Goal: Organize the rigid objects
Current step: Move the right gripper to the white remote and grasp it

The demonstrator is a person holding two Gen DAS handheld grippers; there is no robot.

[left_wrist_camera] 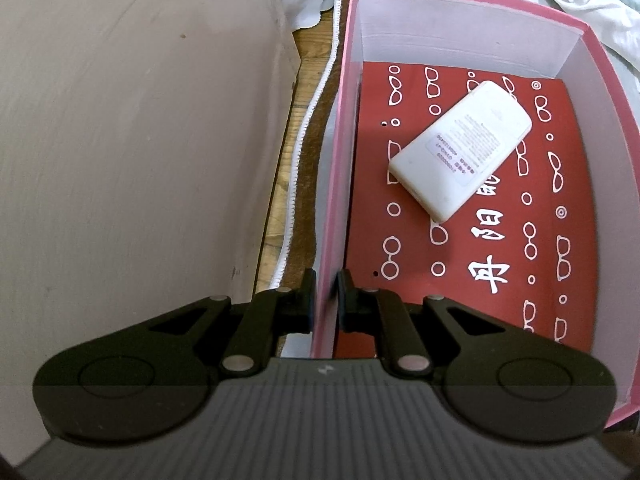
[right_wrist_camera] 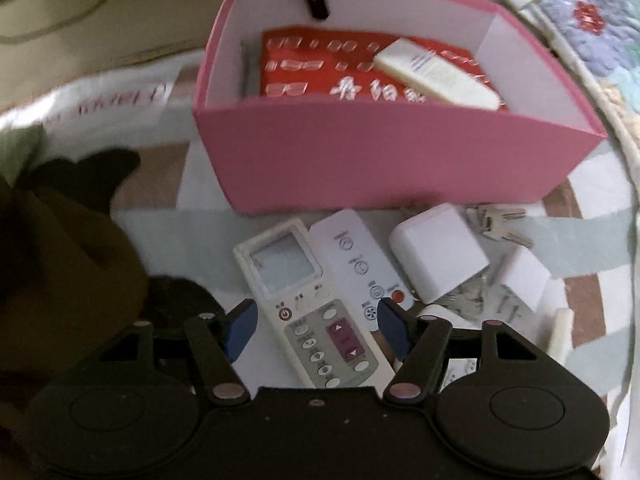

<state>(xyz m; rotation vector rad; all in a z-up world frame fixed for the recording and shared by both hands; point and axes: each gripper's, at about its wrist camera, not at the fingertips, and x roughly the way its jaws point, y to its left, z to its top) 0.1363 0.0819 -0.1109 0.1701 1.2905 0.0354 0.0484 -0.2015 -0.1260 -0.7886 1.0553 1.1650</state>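
Observation:
A pink box (left_wrist_camera: 340, 160) holds a red sheet printed with glasses (left_wrist_camera: 460, 264) and a white remote (left_wrist_camera: 460, 152) lying face down on it. My left gripper (left_wrist_camera: 326, 300) is shut on the box's left wall, one finger inside and one outside. In the right wrist view the same pink box (right_wrist_camera: 360, 160) stands behind a row of items. My right gripper (right_wrist_camera: 316, 328) is open, pointing down over a grey-buttoned remote with a screen (right_wrist_camera: 304, 300), which lies between its blue pads without contact. Beside that remote are a slim white remote (right_wrist_camera: 356, 256) and a white charger (right_wrist_camera: 436, 256).
Keys (right_wrist_camera: 500, 224) and a second white adapter (right_wrist_camera: 524, 276) lie right of the charger. Dark brown fabric (right_wrist_camera: 60, 280) bulges at the left. A patterned quilt (right_wrist_camera: 580, 20) lies at the back right. A pale grey surface (left_wrist_camera: 120, 160) rises left of the box.

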